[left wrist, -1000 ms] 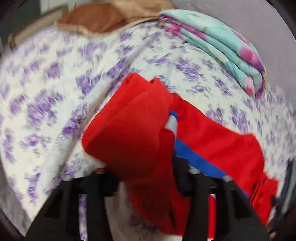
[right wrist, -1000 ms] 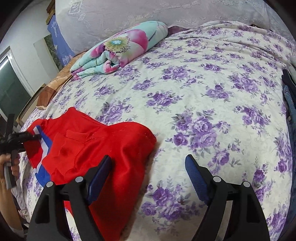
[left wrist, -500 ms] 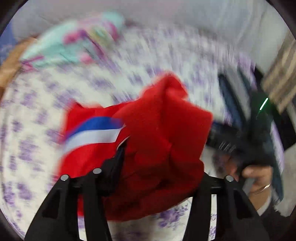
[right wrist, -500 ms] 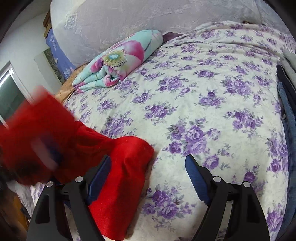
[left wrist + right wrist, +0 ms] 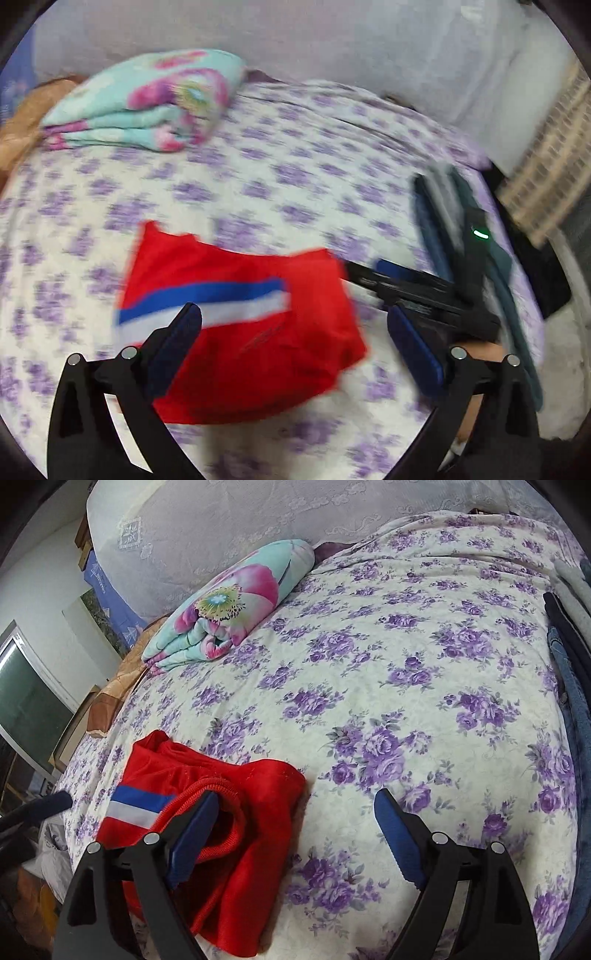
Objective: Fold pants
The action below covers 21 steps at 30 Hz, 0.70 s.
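One red pants point(image 5: 236, 834), two hand-held grippers point(image 5: 295, 332) point(image 5: 295, 823)

No text, label, brand or number can be read in either view. The red pants point(image 5: 236, 823) carry only a plain blue and white stripe; a faint dark scribble on the red cloth in the left wrist view is blurred past reading. The blue panel point(image 5: 110, 602) by the wall shows small pale tree-like marks and perhaps tiny lettering, too small to make out. The white lace cover point(image 5: 229, 528) at the head of the bed has a square woven emblem, a pattern and no letters. A green light point(image 5: 479, 234) glows on the right gripper, with no sign beside it.
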Each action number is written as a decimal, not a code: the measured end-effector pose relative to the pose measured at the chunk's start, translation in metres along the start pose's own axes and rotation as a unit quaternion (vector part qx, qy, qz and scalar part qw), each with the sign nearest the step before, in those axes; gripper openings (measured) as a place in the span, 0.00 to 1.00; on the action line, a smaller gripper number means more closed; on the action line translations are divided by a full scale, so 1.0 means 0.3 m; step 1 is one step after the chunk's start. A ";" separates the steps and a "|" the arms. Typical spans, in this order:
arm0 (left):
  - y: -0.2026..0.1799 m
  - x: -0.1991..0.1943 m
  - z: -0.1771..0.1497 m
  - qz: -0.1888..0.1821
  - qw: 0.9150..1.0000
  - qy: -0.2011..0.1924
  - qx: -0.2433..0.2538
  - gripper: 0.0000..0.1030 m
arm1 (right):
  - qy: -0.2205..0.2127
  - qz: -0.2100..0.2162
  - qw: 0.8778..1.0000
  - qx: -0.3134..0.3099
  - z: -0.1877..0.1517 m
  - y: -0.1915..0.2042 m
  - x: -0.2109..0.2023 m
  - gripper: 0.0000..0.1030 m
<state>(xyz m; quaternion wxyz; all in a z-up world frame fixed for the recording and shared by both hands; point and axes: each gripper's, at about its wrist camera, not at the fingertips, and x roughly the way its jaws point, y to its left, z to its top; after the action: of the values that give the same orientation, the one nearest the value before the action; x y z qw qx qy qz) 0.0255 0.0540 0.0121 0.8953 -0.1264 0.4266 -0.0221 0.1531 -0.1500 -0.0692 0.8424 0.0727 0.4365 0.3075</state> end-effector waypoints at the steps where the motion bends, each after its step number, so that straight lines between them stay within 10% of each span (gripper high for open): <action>1: 0.028 0.006 0.004 0.047 0.999 -0.007 -0.003 0.95 | 0.001 0.013 1.000 0.004 0.002 -0.001 -0.010 0.84; 7: 0.194 0.160 -0.025 0.219 0.975 0.020 -0.006 0.95 | 0.039 0.088 0.995 0.003 -0.007 0.053 -0.031 0.85; 11: 0.261 0.230 -0.074 0.187 0.980 0.046 -0.050 0.96 | 0.075 0.067 0.994 -0.047 -0.061 0.145 0.036 0.79; 16: 0.317 0.228 -0.101 0.146 0.982 0.042 -0.108 0.96 | 0.056 0.052 0.994 -0.078 -0.072 0.198 0.046 0.17; 21: 0.278 0.168 -0.079 0.135 0.987 0.022 -0.080 0.95 | -0.014 0.066 0.993 -0.094 -0.021 0.165 -0.123 0.16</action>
<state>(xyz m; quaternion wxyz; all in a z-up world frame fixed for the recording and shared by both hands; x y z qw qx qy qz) 0.0335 0.1221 -0.0610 0.8674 -0.1384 0.4600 0.1299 0.1099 -0.1326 -0.0282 0.8295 0.0263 0.3880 0.4008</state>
